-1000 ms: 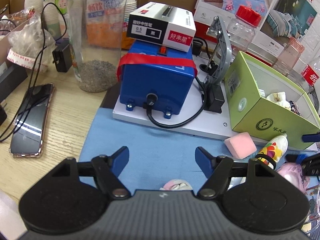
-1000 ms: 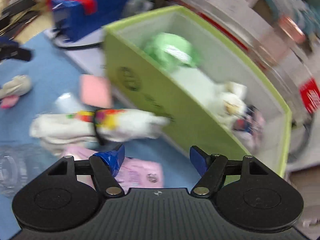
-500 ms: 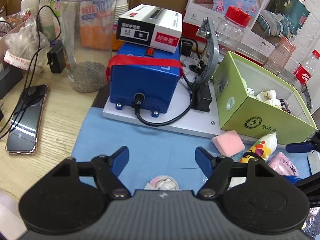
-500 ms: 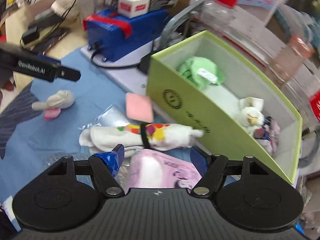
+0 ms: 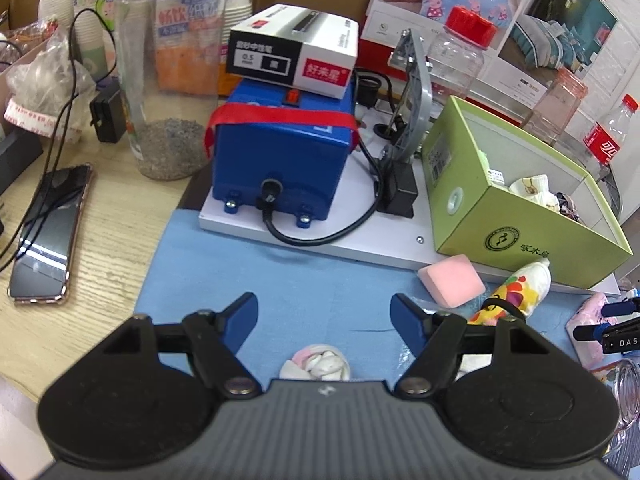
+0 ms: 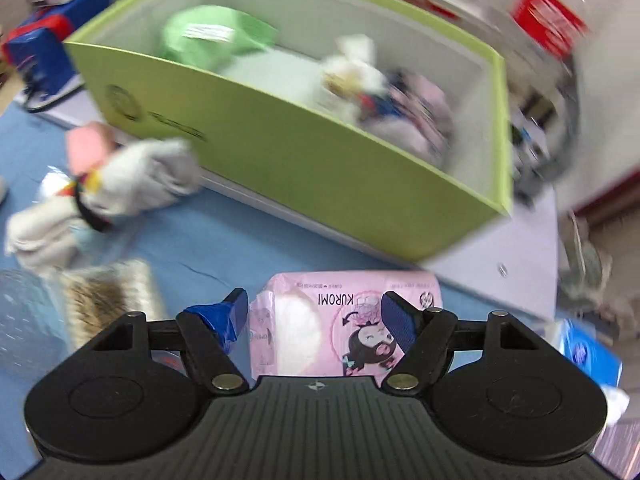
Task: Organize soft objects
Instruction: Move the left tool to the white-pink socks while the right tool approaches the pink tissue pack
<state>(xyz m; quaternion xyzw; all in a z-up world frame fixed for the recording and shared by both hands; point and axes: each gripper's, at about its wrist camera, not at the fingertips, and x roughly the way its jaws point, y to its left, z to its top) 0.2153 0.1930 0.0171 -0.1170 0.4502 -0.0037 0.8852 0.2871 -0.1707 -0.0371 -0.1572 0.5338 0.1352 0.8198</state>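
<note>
1. We bring our right gripper [image 6: 312, 314] down astride the pink pack [image 6: 340, 320] on the blue mat [image 6: 224, 240], beside the green box [image 6: 320, 160], jaws apart, untouching.
2. Our left gripper [image 5: 324, 316] hangs open, empty, near the rolled sock [image 5: 316, 364] at the mat's near edge.

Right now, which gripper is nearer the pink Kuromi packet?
Right. The right gripper hangs directly over the pink Kuromi packet, jaws open astride it. The left gripper is well off to the side, above a small rolled soft item on the blue mat.
</note>
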